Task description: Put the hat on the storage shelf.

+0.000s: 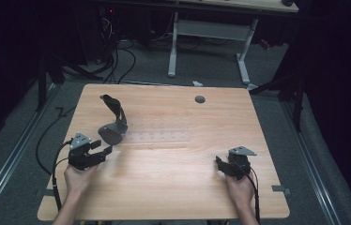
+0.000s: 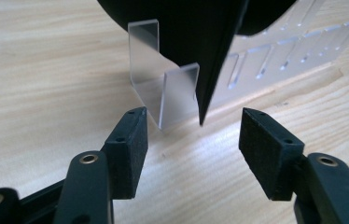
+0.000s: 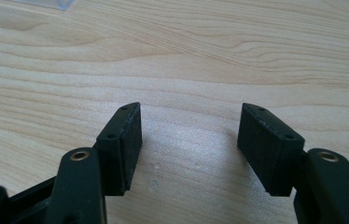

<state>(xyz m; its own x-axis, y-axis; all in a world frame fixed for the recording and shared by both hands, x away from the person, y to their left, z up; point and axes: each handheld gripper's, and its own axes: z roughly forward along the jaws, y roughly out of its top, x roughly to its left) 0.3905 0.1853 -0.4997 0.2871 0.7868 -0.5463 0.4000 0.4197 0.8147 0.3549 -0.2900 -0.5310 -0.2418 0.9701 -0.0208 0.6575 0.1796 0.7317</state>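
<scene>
Tools gape over bare wood beside clear stand.

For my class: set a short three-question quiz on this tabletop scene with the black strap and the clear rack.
1. True or false: the left gripper is clamped on the black strap.
2. What lies flat on the table beside the strap: A clear slotted rack, B metal bowl, C paper sheet?
3. Fill in: the right gripper has its jaws ____ over bare wood.

Key: 1 false; 2 A; 3 open.
</scene>
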